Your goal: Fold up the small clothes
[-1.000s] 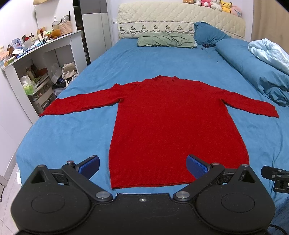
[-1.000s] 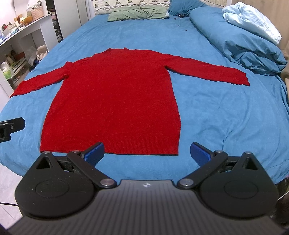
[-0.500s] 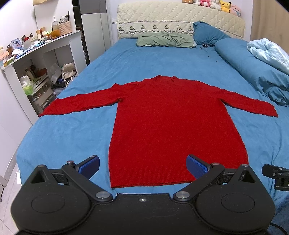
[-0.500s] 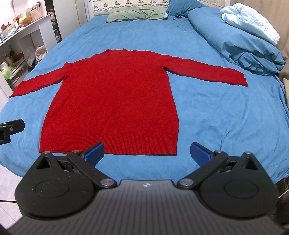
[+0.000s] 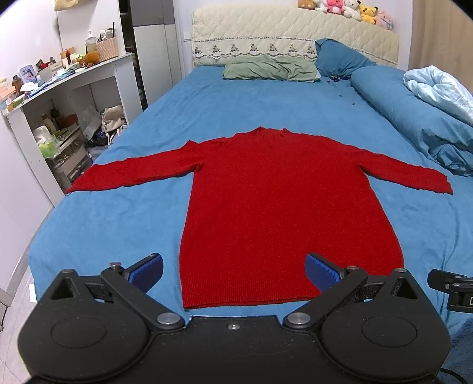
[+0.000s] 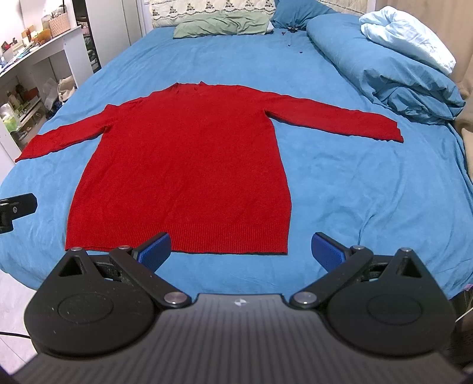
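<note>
A: Starting at the left, what is there?

B: A white shelving unit (image 5: 74, 97) stands beside the bed, its top crowded with bottles, a woven basket (image 5: 107, 49) and small items, and its lower shelves full of clutter. Bags lie on the floor next to it.

A: And the left tool?

B: The left tool (image 5: 235, 270) hangs over the near edge of the bed (image 5: 103, 224) with its blue pads spread wide and nothing between them. The near left corner of the red sweater (image 5: 280, 206) shows in the gap between the pads, though whether either pad touches the cloth cannot be told.

A: Where does the sweater lie?

B: Flat on the blue bedsheet, in the middle of the bed, with the ribbed hem toward the tools and the neck toward the headboard (image 5: 292, 38). Both sleeves are stretched out sideways; the left cuff reaches the left edge of the mattress.

A: What about the right tool?

B: The right tool (image 6: 241, 248) is also wide apart and holds nothing. It hangs just before the hem of the sweater (image 6: 183, 165), with its left pad in front of the hem and its right pad over bare sheet past the right corner.

A: Further right?

B: A green pillow (image 5: 269, 69) and a blue pillow (image 5: 340, 59) lie at the head, plush toys (image 5: 346, 9) sit on the headboard, and a rolled blue duvet (image 6: 384, 76) with a pale blue blanket (image 6: 408, 38) on top runs along the right side.
</note>
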Demonstrator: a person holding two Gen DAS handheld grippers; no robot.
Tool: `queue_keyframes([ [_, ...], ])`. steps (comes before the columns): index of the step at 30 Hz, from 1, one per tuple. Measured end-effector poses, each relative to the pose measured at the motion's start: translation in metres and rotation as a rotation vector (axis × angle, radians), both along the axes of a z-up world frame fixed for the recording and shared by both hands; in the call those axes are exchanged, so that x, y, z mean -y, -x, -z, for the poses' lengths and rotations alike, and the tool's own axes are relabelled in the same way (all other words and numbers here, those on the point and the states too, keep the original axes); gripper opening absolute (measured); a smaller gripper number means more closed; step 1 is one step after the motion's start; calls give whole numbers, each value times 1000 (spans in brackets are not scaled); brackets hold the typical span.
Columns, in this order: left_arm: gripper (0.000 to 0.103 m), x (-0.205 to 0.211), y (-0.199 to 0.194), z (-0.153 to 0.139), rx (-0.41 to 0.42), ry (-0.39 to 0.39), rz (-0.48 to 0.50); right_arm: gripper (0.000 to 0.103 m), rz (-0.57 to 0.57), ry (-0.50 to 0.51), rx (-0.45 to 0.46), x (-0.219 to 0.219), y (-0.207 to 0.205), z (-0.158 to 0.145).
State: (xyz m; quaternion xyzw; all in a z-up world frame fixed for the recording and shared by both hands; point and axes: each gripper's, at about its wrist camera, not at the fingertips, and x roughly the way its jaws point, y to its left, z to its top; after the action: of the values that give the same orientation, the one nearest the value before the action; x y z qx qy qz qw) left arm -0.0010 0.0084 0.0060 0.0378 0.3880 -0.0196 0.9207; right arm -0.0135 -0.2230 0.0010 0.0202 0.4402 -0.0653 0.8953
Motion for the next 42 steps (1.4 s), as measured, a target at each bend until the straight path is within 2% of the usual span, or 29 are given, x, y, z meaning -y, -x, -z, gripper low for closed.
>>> queue_keyframes([
  [5, 103, -2, -1, -18, 51, 6, -13, 103, 1, -24, 37, 9, 2, -21],
  [10, 103, 9, -28, -63, 162, 13, 35, 103, 47, -31, 144, 45, -12, -70],
  [15, 103, 42, -80, -100, 264, 14, 124, 103, 131, -10, 210, 106, -50, -101],
  [18, 103, 66, -123, -100, 297, 15, 137, 103, 193, -50, 231, 155, -82, -104],
  [20, 103, 86, -159, -92, 283, 32, 154, 103, 237, -66, 229, 187, -106, -95],
  [24, 103, 121, -224, -60, 261, 78, 155, 103, 317, -88, 214, 244, -150, -57],
  [26, 103, 139, -254, -39, 242, 69, 156, 103, 354, -108, 215, 270, -171, -30],
  [28, 103, 158, -285, -17, 211, 59, 164, 103, 393, -120, 213, 293, -190, 2],
  [32, 103, 182, -339, 35, 114, 89, 180, 103, 440, -146, 211, 331, -226, 64],
  [39, 103, 210, -401, 120, -24, 87, 175, 103, 514, -190, 226, 376, -267, 159],
  [42, 103, 217, -415, 149, -61, 81, 165, 95, 553, -190, 240, 393, -279, 184],
])
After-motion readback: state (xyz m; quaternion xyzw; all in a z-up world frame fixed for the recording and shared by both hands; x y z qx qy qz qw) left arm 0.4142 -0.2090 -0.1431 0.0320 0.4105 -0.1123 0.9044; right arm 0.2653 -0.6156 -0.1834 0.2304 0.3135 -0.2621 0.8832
